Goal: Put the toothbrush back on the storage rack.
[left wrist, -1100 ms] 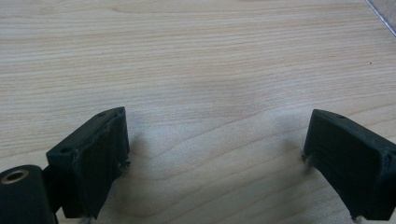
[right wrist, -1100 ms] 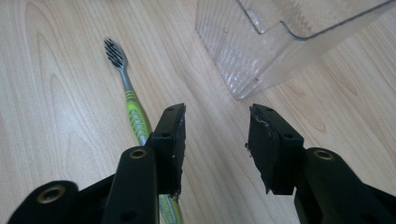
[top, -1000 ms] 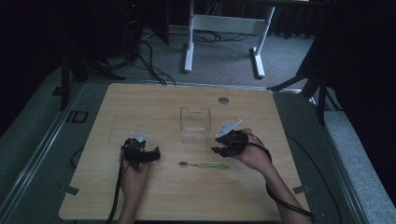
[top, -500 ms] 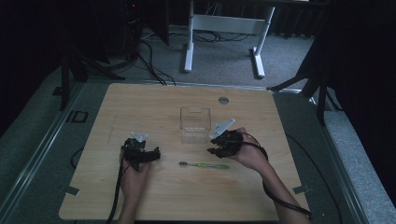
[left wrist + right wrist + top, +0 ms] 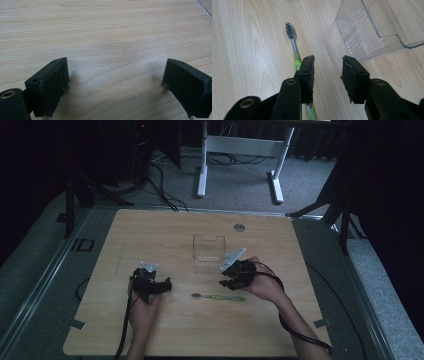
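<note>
A: Where's the toothbrush (image 5: pixel 218 297)?

B: Flat on the wooden tabletop (image 5: pixel 170 227), between the two hands, just in front of the clear plastic container (image 5: pixel 209 251). Its bristle head points toward the left gripper (image 5: pixel 159 287); the green handle runs toward the right gripper (image 5: pixel 230 281).

A: Is the right gripper grasping it?

B: No. In the right gripper view its jaws have just been closing, yet there is a gap between them with bare wood in it. The toothbrush (image 5: pixel 296 57) passes under the left-hand jaw, not between the pads. The container (image 5: pixel 377 27) sits close beside.

A: And the left one?

B: Released, jaws spread wide over bare tabletop (image 5: pixel 105 37), low to the wood.
</note>
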Demonstrator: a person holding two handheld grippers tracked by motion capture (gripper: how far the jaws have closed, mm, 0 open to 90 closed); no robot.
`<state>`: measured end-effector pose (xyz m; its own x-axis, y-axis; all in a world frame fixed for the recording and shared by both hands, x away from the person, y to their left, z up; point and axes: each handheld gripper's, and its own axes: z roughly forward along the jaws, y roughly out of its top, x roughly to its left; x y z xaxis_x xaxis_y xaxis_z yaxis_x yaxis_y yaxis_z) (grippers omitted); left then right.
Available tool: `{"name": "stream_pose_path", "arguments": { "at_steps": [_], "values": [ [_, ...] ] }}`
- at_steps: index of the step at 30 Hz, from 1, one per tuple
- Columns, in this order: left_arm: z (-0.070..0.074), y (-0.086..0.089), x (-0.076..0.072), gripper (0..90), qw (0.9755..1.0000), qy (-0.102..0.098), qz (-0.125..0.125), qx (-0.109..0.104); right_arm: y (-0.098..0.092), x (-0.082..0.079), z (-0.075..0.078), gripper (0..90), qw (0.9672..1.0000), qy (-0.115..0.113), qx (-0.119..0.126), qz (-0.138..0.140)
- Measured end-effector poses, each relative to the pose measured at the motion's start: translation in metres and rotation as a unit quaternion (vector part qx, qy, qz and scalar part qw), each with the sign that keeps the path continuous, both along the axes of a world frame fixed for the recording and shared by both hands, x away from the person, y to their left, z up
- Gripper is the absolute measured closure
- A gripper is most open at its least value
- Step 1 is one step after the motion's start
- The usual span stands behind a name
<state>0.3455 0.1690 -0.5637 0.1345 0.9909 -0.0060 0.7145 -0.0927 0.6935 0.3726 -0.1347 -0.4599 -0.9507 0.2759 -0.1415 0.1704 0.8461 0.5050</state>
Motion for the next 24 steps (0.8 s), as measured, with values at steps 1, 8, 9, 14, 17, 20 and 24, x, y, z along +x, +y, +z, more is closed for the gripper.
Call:
{"name": "stream_pose_path", "arguments": {
  "at_steps": [1, 8, 9, 14, 17, 20, 24],
  "values": [
    [0.0, 0.0, 0.0, 7.2, 1.0, 0.0, 0.0, 0.0, 0.001, 0.0, 0.0, 61.9, 1.0, 0.001, -0.001, 0.002],
    [0.0, 0.0, 0.0, 7.2, 1.0, 0.0, 0.0, 0.0, 0.005, -0.001, -0.002, 62.7, 0.9998, 0.008, -0.012, 0.012],
    [0.0, 0.0, 0.0, 7.2, 1.0, 0.0, 0.0, 0.0, 0.005, -0.001, -0.002, 63.0, 0.9998, 0.01, -0.014, 0.014],
    [0.0, 0.0, 0.0, 7.2, 1.0, 0.0, 0.0, 0.0, 0.008, -0.002, -0.004, 64.0, 0.9994, 0.015, -0.023, 0.023],
    [0.0, 0.0, 0.0, 7.2, 1.0, 0.0, 0.0, 0.0, 0.009, -0.002, -0.004, 64.3, 0.9991, 0.016, -0.027, 0.028],
    [0.0, 0.0, 0.0, 7.2, 1.0, 0.0, 0.0, 0.0, 0.01, -0.002, -0.004, 64.4, 0.9989, 0.019, -0.031, 0.032],
    [0.0, 0.0, 0.0, 7.2, 1.0, 0.0, 0.0, 0.0, 0.011, -0.002, -0.006, 64.6, 0.9984, 0.022, -0.037, 0.037]
  ]
}}
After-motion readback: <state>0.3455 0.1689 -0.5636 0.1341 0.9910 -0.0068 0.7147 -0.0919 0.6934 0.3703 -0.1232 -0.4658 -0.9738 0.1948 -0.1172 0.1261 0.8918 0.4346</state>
